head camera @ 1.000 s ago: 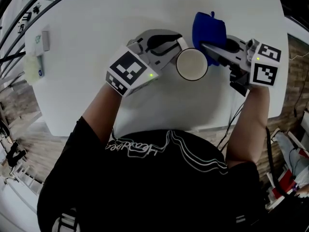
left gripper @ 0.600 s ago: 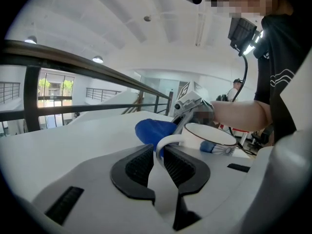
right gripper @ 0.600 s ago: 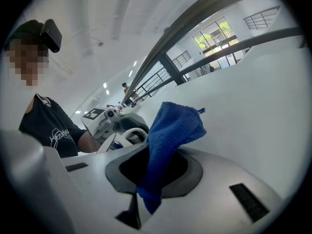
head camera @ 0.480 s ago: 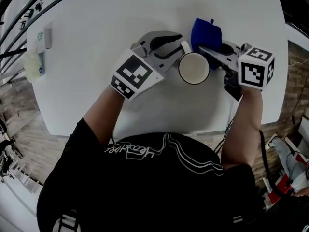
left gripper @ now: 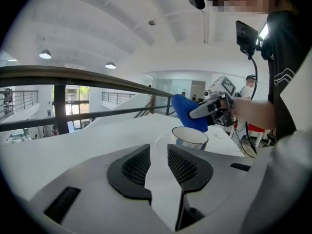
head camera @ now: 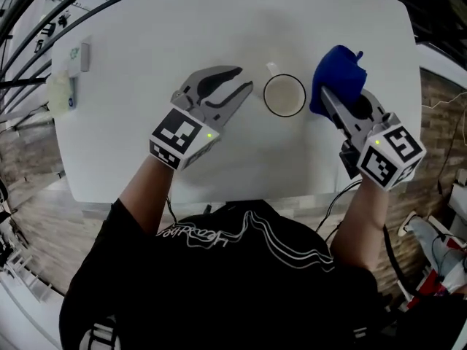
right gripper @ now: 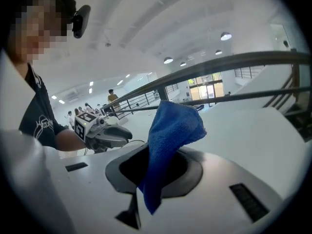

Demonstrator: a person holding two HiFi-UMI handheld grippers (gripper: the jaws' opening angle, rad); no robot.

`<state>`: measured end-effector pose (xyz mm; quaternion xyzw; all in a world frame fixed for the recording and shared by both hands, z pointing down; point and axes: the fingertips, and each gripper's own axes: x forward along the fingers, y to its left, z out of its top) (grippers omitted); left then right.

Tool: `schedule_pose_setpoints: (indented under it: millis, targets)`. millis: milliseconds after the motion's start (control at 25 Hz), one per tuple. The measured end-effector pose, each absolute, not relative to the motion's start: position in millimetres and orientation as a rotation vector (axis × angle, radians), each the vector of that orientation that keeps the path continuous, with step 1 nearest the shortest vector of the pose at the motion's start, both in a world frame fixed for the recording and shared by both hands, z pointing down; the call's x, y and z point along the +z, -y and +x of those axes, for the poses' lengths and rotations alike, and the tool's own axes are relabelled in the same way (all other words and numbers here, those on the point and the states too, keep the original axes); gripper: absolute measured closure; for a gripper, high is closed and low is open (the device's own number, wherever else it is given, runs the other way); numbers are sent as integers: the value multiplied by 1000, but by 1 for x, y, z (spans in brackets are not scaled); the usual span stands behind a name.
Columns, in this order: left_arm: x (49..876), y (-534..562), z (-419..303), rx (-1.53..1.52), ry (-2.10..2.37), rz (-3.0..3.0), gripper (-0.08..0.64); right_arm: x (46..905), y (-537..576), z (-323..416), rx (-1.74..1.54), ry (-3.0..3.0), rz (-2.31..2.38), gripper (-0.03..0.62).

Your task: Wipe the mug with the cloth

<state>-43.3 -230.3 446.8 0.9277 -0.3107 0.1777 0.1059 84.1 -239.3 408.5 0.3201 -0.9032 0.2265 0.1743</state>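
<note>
A white mug (head camera: pixel 284 95) stands upright on the white table (head camera: pixel 182 28), its handle toward the far left. My left gripper (head camera: pixel 243 79) lies just left of it, apart from it, jaws opening with nothing between them. In the left gripper view the mug (left gripper: pixel 190 136) sits a little beyond the jaws of the left gripper (left gripper: pixel 158 150). To the right of the mug, my right gripper (head camera: pixel 330 97) is shut on a blue cloth (head camera: pixel 337 82), which bunches up over its tips. In the right gripper view the cloth (right gripper: pixel 170 135) hangs from the jaws and hides them.
A small white and green item (head camera: pixel 69 68) lies at the table's far left edge. The table's front edge (head camera: pixel 219 199) runs close to the person's body. A cable (head camera: pixel 343 188) hangs off the front right. Wooden floor shows around the table.
My left gripper has let go of the mug's handle and drawn back to the left. The right gripper has carried the cloth off the mug to the right.
</note>
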Motion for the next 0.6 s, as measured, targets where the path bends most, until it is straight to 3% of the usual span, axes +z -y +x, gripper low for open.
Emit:
schedule_pose_setpoints:
  millis: [120, 280, 600]
  targets:
    - [416, 198, -42, 450, 920, 2684, 455, 374, 207, 86, 545, 2586, 939, 541]
    - [361, 148, -30, 255, 880, 2675, 551, 337, 153, 82, 499, 2664, 938, 541]
    - [272, 30, -13, 154, 762, 2760, 552, 273, 29, 63, 539, 2803, 897, 541]
